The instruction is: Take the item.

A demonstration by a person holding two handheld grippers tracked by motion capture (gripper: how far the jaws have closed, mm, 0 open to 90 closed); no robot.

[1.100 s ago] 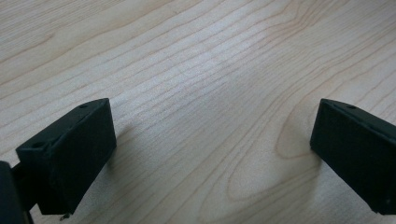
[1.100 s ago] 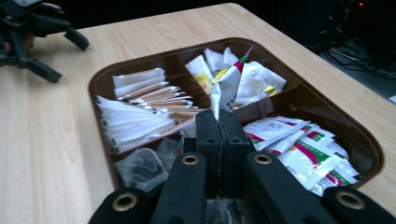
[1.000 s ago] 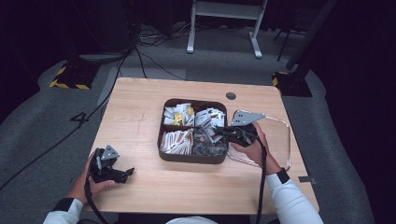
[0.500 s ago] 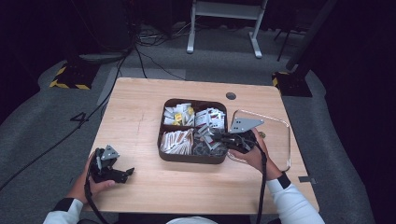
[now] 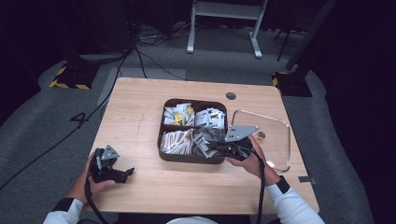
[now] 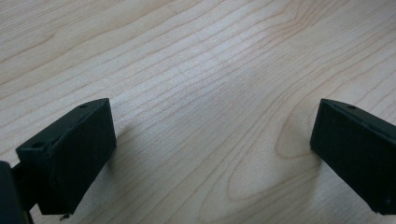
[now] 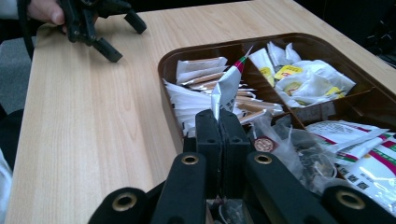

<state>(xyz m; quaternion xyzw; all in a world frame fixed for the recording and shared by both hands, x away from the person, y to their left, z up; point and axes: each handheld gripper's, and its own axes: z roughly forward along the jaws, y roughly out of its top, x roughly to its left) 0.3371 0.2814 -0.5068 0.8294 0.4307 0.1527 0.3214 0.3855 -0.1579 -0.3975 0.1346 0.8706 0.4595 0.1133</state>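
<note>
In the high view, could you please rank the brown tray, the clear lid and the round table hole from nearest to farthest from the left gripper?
From the left gripper:
1. Brown tray, mid-table, to its right.
2. Round table hole, beyond the tray near the far edge.
3. Clear lid, at the table's right side.

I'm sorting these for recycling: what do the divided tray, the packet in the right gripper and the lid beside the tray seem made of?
Tray: likely glossy brown plastic, moulded. Packet: apparently foil-lined paper, creased and shiny. Lid: probably clear plastic, the table showing through.
</note>
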